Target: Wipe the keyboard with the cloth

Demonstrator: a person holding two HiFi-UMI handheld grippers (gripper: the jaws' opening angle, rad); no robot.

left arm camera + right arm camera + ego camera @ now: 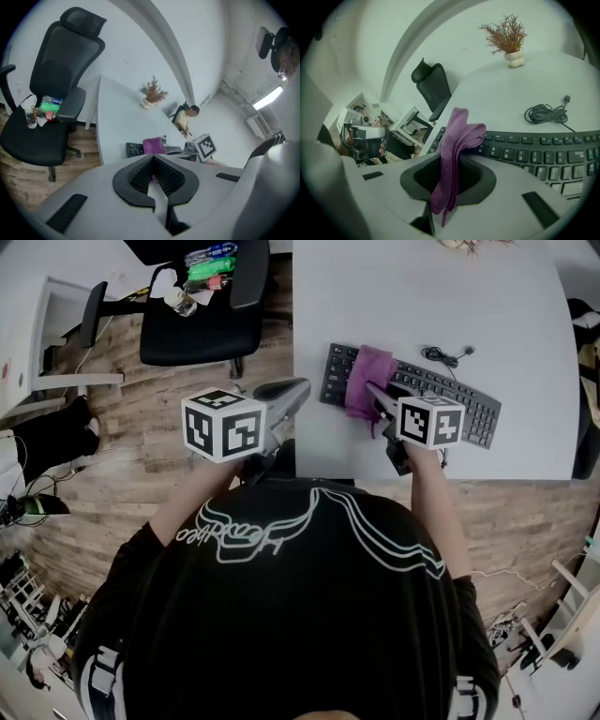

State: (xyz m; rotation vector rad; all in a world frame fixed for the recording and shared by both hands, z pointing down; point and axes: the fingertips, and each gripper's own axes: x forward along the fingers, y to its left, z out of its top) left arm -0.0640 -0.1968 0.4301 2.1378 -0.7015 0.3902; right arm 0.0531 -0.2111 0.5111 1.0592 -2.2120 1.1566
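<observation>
Your left gripper (296,388) is held out ahead of your left forearm (192,498), its marker cube (223,424) uppermost and its jaws pointing forward and to the right. In the left gripper view the pads (137,176) seem to meet at their tips, with nothing gripped between them. Your right gripper (377,396) reaches farther forward from a straighter right forearm (433,507). Its jaws are angled forward and to the left, pinched on the purple cloth (458,131), which hangs through them in a folded strip.
</observation>
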